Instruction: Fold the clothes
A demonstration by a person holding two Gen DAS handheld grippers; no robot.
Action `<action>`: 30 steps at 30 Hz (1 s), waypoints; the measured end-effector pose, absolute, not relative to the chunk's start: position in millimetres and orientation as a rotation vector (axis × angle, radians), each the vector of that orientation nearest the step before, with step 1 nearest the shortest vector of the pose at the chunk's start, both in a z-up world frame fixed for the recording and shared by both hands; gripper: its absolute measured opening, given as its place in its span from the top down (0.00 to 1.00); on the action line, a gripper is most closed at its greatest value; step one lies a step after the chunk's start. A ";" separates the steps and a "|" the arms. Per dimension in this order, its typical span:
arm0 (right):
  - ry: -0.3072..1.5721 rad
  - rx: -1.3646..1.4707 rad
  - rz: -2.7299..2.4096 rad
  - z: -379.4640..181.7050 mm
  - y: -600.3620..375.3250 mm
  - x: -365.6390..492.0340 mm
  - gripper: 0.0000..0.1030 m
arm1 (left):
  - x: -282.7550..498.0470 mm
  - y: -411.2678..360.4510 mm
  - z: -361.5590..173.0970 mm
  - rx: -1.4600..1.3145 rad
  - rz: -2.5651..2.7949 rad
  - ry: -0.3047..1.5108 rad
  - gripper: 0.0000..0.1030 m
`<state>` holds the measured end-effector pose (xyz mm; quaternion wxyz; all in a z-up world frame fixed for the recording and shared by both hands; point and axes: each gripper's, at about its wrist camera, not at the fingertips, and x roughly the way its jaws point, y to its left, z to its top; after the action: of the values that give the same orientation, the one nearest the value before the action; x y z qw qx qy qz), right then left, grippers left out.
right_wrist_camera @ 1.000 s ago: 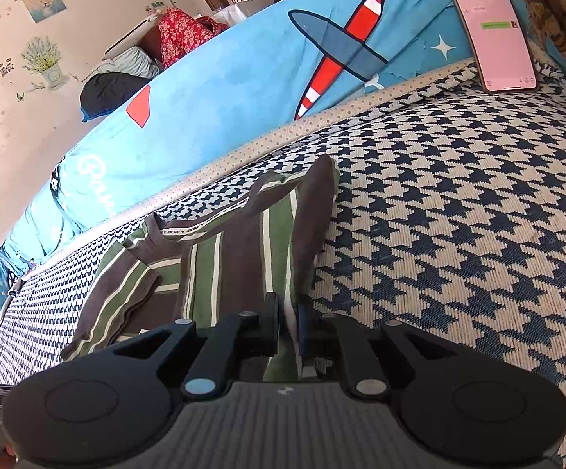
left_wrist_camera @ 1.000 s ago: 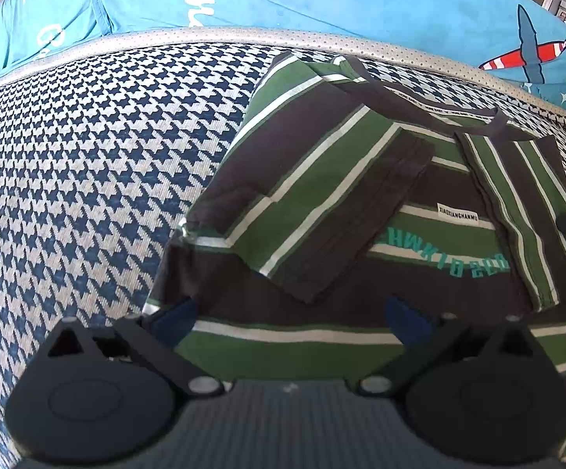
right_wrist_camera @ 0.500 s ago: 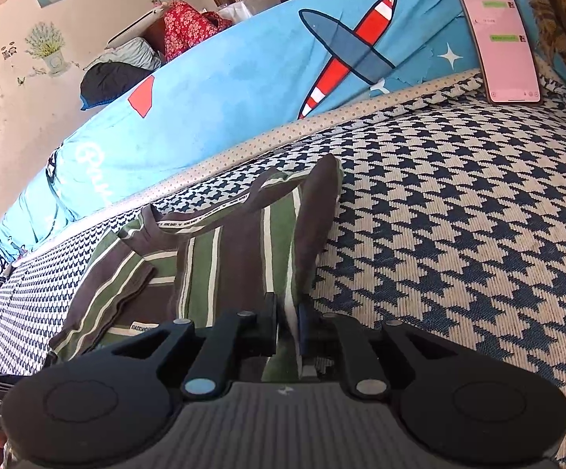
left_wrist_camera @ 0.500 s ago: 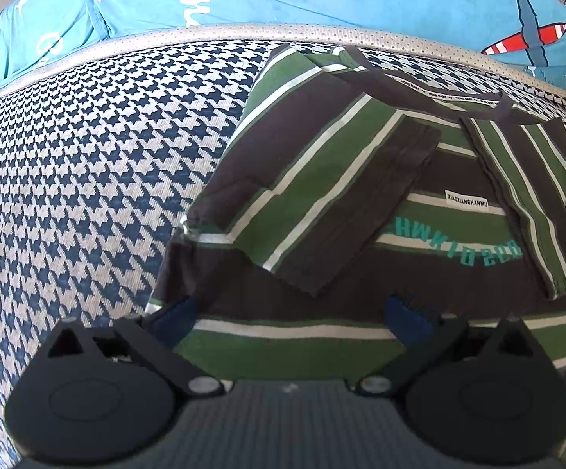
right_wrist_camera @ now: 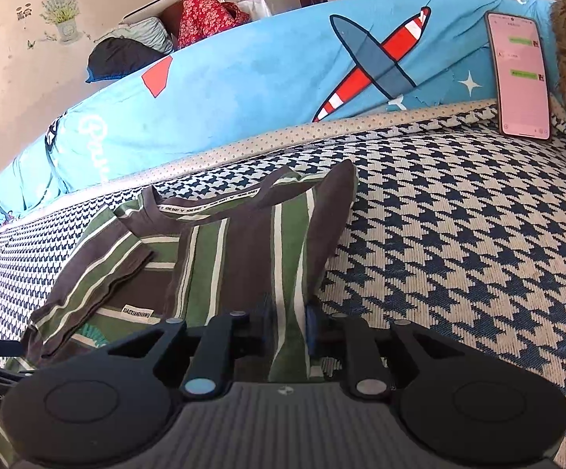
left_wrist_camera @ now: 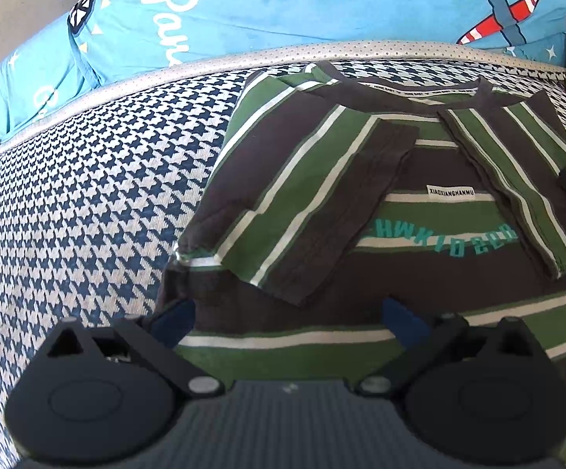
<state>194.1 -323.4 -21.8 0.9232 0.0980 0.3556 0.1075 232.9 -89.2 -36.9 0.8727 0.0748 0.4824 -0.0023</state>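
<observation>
A green, brown and white striped cotton T-shirt [left_wrist_camera: 420, 234] was laid, sleeves folded in, on a blue-and-white houndstooth bed cover [left_wrist_camera: 87, 195]. The left hand-held gripper [left_wrist_camera: 287, 312] was held spread wide over its lower part. The right hand-held gripper [right_wrist_camera: 289, 322], its jaws just eased slightly apart, was seen with the shirt's right side fold between them.

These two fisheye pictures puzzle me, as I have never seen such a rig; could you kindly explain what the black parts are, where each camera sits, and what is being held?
A person holds a two-finger gripper in each hand; a camera on each looks forward along its fingers, so the black shapes at the bottom are the tools themselves. On the houndstooth cover lies a striped T-shirt with both sleeves folded in. The left gripper is open above its lower part. The right gripper has just been opening slightly; the folded sleeve is between its jaws, but pad contact is unclear. A phone leans on the blue quilt.
</observation>
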 end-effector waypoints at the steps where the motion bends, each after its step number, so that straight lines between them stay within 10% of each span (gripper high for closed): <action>1: 0.729 0.201 0.215 -21.5 -323.6 194.1 0.89 | 239.8 -94.8 -37.9 0.163 -0.004 1.006 0.00; 30: 0.719 0.271 0.195 -14.4 -316.6 187.6 0.92 | 239.2 -79.7 -36.9 0.138 -0.018 1.040 0.00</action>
<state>187.6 -316.6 -14.4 0.9224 0.1321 0.3504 0.0951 239.2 -79.7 -36.9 0.8654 0.0660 0.4966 -0.0085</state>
